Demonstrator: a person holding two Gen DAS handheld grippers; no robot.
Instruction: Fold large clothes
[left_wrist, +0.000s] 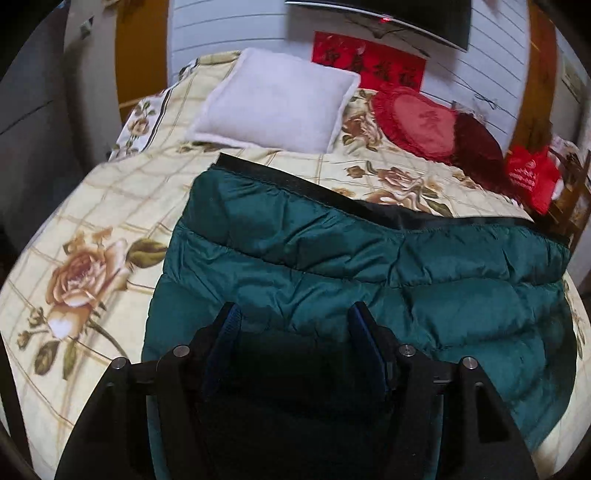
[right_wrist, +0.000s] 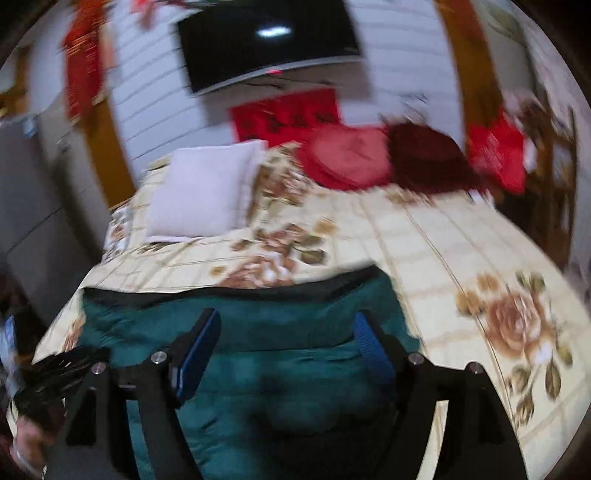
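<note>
Insp. note, my two hand-held grippers over the bed.

Left gripper (left_wrist: 293, 314): jaws apart, nothing between the pads; green cloth shows in the gap but not pinched. Right gripper (right_wrist: 286, 325): jaws apart too, nothing clamped. Right view is motion-blurred, so fine detail there is unreliable.

Task item: green puffer jacket (left_wrist: 369, 266), quilted, lying flat on the floral bedspread (left_wrist: 92, 229). It looks already doubled over, w/ a black trim edge (left_wrist: 314, 188) running along its far side. My judgement: one fold is laid and both grippers are free of it.

Key relation: from the left gripper the jacket sits directly under the tips and spreads from 12 to 3 o'clock. Its long axis runs crosswise, roughly 9 to 3 o'clock, w/ the trim edge at 12. From the right gripper the jacket (right_wrist: 258, 369) lies under the tips and toward 9 o'clock; bare bedspread at 3. So each gripper is over its own end of the garment, neither clearly nearer. Next fold likely needs one end carried across the long axis.

Surroundings: white pillow (left_wrist: 277, 103) at 12, red heart cushion (left_wrist: 421, 122) at 1 o'clock, red wall banner (left_wrist: 369, 62) behind, TV (right_wrist: 269, 44) above.

Writing: banner carries dark characters, not legible to me. A red bag (left_wrist: 532, 177) at 2 o'clock has pale print, too small to read. No brand visible on the jacket.
</note>
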